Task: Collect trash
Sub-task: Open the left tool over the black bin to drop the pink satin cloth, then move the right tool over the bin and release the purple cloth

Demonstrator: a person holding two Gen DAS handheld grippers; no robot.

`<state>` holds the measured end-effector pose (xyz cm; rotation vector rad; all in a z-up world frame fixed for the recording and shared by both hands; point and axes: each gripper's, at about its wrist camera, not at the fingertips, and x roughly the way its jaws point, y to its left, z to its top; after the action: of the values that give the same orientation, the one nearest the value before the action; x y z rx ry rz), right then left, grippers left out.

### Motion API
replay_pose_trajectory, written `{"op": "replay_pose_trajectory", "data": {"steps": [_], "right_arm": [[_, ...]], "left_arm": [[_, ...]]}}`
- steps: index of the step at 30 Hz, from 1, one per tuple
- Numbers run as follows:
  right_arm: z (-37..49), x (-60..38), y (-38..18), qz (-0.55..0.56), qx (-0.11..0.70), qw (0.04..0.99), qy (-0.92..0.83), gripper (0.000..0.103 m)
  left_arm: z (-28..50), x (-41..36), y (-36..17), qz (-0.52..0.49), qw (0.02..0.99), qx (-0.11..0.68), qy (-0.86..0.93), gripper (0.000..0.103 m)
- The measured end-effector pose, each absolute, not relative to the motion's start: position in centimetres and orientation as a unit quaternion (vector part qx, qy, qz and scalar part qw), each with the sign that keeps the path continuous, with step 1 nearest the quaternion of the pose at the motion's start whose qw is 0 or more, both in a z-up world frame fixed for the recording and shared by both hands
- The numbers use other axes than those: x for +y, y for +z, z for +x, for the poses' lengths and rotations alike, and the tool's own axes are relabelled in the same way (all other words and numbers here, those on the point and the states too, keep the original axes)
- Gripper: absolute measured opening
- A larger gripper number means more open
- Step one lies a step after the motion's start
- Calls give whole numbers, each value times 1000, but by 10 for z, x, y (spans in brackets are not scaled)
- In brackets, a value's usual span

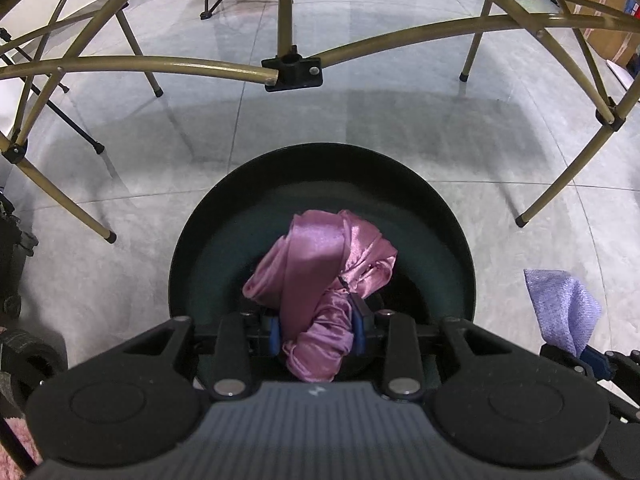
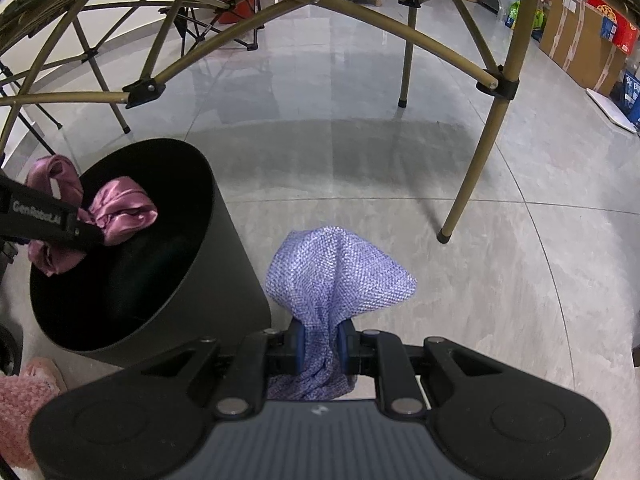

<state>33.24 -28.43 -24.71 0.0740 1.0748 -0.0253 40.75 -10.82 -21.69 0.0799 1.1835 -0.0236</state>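
Left gripper [image 1: 318,334] clamped on pink satin cloth [image 1: 320,264] above black bin [image 2: 224,240]; right gripper [image 2: 322,340] clamped on purple knit cloth [image 2: 340,272] beside it.

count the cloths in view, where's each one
2. The pink satin cloth is clamped in the left gripper over the black bin; the purple knit cloth is clamped in the right gripper beside it.

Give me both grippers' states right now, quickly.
Left gripper: closed on the shiny pink satin cloth, over the round black bin.
Right gripper: closed on the lilac woven cloth, beside the bin.
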Motion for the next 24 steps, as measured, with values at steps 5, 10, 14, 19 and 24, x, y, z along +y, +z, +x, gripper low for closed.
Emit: {"op": "replay_pose_trajectory", "data": {"steps": [5,10,14,19,24], "right_arm": [[332,-285,-247,35,511,859,-8,15],[331,-286,-246,36,509,860,-10,15],[330,-286,-245,36,509,860,-9,15],[330,-286,-244,35,508,860,-9,15],[330,-285,-243,33,508,861,-8,15]], "left_arm": [[407,-110,-216,43,831,554,-3,55],[406,-108,-212,44,835,548,14,103],[404,-107,-212,44,833,552,9,103],[403,-108,-212,48,831,554,4,103],[401,-108,-210,48,832,553,4,103]]}}
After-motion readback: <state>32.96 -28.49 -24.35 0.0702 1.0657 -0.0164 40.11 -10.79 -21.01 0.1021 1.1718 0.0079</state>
